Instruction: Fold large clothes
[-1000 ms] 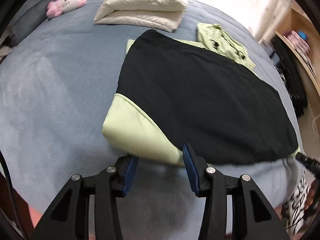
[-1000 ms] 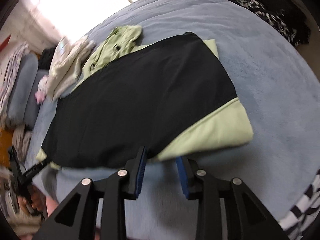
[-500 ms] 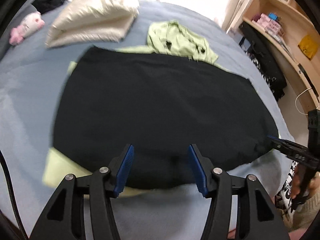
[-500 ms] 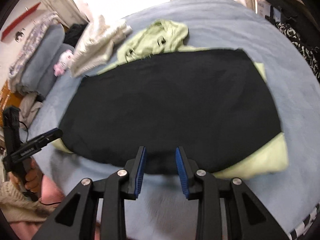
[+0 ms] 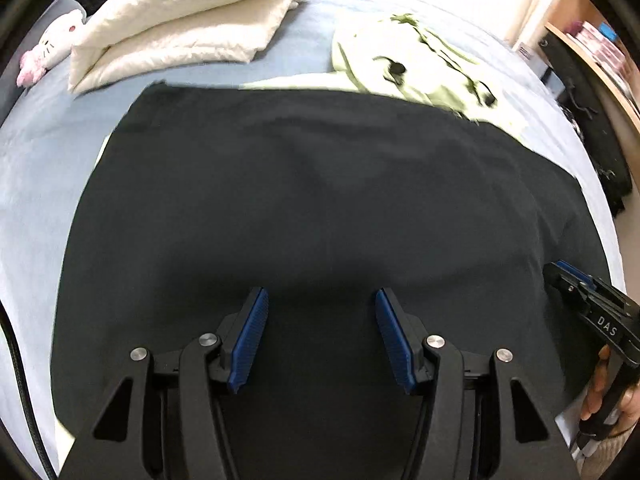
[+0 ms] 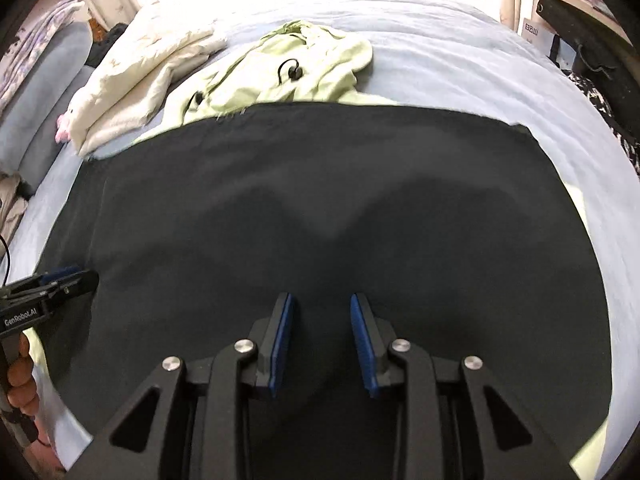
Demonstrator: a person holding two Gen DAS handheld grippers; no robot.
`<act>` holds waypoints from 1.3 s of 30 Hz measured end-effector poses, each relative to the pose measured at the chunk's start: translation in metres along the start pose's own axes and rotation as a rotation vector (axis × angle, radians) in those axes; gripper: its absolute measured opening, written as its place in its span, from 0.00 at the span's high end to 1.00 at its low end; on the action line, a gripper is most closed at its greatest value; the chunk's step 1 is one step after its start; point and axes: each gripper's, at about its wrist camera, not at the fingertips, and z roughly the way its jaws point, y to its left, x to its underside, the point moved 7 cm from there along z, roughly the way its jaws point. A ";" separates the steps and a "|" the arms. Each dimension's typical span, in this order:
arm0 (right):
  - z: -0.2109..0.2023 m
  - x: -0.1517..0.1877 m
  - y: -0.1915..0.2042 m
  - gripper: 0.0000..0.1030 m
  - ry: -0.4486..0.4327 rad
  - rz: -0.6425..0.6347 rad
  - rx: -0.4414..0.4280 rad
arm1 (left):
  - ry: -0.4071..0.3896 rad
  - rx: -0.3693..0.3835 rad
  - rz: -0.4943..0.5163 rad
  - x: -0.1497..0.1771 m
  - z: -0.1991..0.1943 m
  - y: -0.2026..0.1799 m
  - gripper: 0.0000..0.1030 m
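The black garment (image 5: 320,208) lies spread flat on the bed (image 5: 36,168), its green hood (image 6: 288,76) at the far edge. Left gripper (image 5: 320,336) is wide apart above the cloth, right gripper (image 6: 322,340) narrower, both holding nothing

My tongs: black bodies w/ blue ribbed pads (image 5: 251,340). Black garment (image 5: 320,208), plain, on pale blue bedcover (image 5: 36,160). Behind garment: light green hood (image 6: 288,76) w/ black cords, cream folded quilt (image 5: 180,28). Left of quilt: white/pink plush (image 5: 48,48).

left gripper (image 5: 320,336): fingers wide apart | right gripper (image 6: 323,344): fingers parted
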 end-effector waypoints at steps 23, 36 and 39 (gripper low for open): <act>0.058 -0.227 -0.059 0.59 -0.060 0.220 -0.055 | -0.027 -0.055 0.073 -0.232 0.064 -0.015 0.47; 0.133 -0.244 -0.061 0.59 0.024 0.313 -0.193 | -0.056 -0.080 0.151 -0.269 0.112 -0.026 0.31; 0.139 -0.252 -0.057 0.58 0.001 0.319 -0.217 | -0.071 -0.077 0.189 -0.273 0.116 -0.032 0.45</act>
